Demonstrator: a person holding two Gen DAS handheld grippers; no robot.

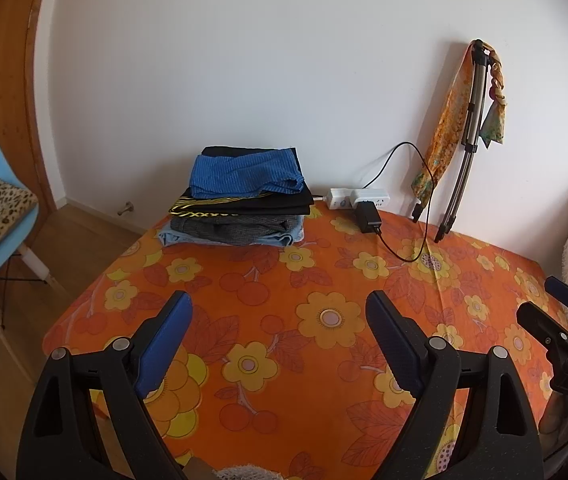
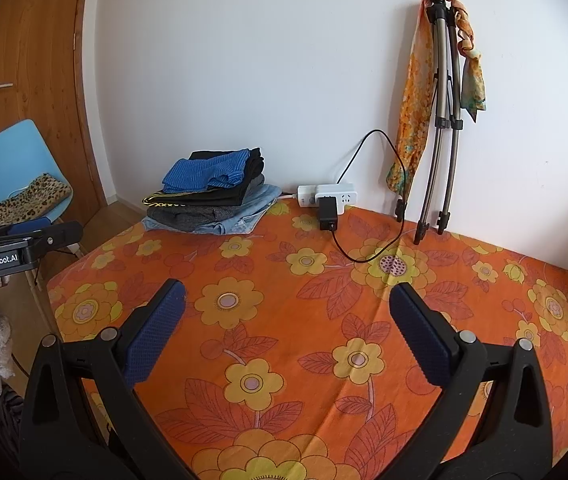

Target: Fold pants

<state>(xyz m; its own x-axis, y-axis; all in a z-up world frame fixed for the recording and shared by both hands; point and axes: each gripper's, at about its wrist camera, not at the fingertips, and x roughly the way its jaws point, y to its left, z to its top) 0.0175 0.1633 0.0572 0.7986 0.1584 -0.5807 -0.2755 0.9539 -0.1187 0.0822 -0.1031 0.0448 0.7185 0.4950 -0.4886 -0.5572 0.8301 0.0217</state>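
stack of folded pants at the far left corner; both tools empty.
we saw the stack of folded pants point(image 1: 240, 196) on the orange floral cloth point(image 1: 284, 320), no loose pair laid out. left gripper point(image 1: 280, 340) and right gripper point(image 2: 285, 332) hung released; we judged the next pair should be spread flat mid-cloth.

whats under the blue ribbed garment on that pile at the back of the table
Under the blue ribbed garment lie folded black cloth with yellow trim, then a grey piece, and light blue denim at the bottom. How many pieces are in between is hidden by the folds.
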